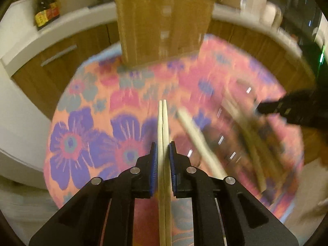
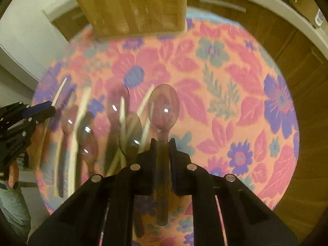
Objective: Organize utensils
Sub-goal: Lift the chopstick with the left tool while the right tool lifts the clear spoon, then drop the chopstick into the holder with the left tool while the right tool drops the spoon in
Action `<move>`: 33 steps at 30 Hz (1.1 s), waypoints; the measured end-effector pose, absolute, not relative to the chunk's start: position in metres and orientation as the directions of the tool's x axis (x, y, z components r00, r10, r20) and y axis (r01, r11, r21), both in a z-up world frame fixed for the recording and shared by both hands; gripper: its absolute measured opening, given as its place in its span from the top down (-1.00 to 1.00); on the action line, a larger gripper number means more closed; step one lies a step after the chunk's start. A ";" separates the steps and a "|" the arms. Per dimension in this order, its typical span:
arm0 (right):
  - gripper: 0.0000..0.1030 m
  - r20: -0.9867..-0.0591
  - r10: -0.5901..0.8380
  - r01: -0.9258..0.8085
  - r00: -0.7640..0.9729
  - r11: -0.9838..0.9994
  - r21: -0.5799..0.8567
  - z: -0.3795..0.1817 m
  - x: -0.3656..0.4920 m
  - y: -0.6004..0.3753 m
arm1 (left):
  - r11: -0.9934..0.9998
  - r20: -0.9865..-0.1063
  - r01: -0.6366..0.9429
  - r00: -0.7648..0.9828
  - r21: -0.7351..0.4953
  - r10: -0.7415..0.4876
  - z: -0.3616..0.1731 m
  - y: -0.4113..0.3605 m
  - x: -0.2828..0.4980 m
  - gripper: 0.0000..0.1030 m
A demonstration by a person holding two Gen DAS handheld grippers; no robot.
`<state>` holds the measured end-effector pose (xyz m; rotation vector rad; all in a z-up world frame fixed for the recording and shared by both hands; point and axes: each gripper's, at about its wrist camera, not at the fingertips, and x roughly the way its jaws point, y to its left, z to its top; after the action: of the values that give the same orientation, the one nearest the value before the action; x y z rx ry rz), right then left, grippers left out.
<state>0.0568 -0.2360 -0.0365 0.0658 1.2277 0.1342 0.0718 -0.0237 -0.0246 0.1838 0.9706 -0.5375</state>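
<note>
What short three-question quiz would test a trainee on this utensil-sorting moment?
1. True or false: the left gripper is shut on a single fork.
2. Which item sits between the right gripper's jaws? A) clear plastic spoon B) chopstick C) knife
3. Fill in: the wooden holder stands at the far side of the ______ tablecloth.

Key:
1. False; it grips a pair of chopsticks.
2. A, the clear plastic spoon, bowl pointing forward.
3. Floral.
</note>
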 end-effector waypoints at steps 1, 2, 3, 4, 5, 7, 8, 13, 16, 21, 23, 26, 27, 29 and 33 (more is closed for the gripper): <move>0.81 -0.923 0.154 -0.072 0.351 0.988 0.137 -0.029 0.058 -0.237 | 0.853 -0.793 0.507 0.468 -0.120 -0.389 -0.012 -0.019 0.074 0.82; 0.81 -0.912 0.164 -0.076 0.375 0.986 0.146 -0.020 0.060 -0.238 | 0.852 -0.766 0.505 0.489 -0.141 -0.416 -0.002 -0.016 0.077 0.82; 0.81 -0.897 0.172 -0.085 0.408 0.985 0.150 -0.008 0.062 -0.238 | 0.851 -0.740 0.502 0.512 -0.155 -0.436 0.008 -0.014 0.079 0.82; 0.81 -0.882 0.179 -0.092 0.435 0.984 0.154 0.001 0.065 -0.237 | 0.850 -0.706 0.500 0.541 -0.168 -0.458 0.022 -0.012 0.082 0.82; 0.81 -0.866 0.189 -0.099 0.463 0.982 0.161 0.011 0.067 -0.238 | 0.848 -0.677 0.499 0.564 -0.177 -0.473 0.033 -0.011 0.085 0.82; 0.81 -0.823 0.208 -0.114 0.528 0.978 0.174 0.035 0.073 -0.238 | 0.842 -0.614 0.500 0.606 -0.202 -0.506 0.056 -0.010 0.095 0.82; 0.81 -0.804 0.210 -0.119 0.556 0.978 0.173 0.047 0.078 -0.238 | 0.839 -0.586 0.501 0.622 -0.212 -0.519 0.067 -0.011 0.099 0.82; 0.81 -0.690 0.214 -0.146 0.691 0.977 0.156 0.099 0.106 -0.238 | 0.834 -0.477 0.505 0.690 -0.223 -0.545 0.114 -0.023 0.131 0.81; 0.81 -0.638 0.201 -0.143 0.743 0.979 0.143 0.118 0.127 -0.237 | 0.839 -0.440 0.500 0.717 -0.216 -0.541 0.132 -0.033 0.151 0.81; 0.81 -0.562 0.155 -0.113 0.813 0.988 0.109 0.134 0.165 -0.236 | 0.834 -0.383 0.488 0.741 -0.258 -0.552 0.151 -0.045 0.189 0.81; 0.81 -0.538 0.139 -0.100 0.832 0.990 0.102 0.136 0.178 -0.238 | 0.834 -0.354 0.476 0.757 -0.277 -0.550 0.157 -0.046 0.204 0.81; 0.81 -0.494 0.105 -0.068 0.863 0.993 0.093 0.138 0.199 -0.242 | 0.830 -0.319 0.465 0.772 -0.308 -0.550 0.159 -0.049 0.225 0.81; 0.81 -0.487 0.101 -0.064 0.868 0.994 0.092 0.138 0.205 -0.245 | 0.833 -0.304 0.459 0.782 -0.310 -0.544 0.159 -0.051 0.231 0.81; 0.81 -0.478 0.100 -0.059 0.873 0.993 0.099 0.135 0.215 -0.247 | 0.840 -0.278 0.450 0.802 -0.303 -0.529 0.156 -0.054 0.240 0.81; 0.81 -0.462 0.066 -0.032 0.885 0.996 0.082 0.118 0.235 -0.246 | 0.875 -0.222 0.409 0.857 -0.259 -0.466 0.138 -0.061 0.248 0.81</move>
<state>0.2354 -0.2463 0.1183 0.0725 0.4826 0.0512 0.2475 -0.0607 0.1375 -0.2063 0.2844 -0.4628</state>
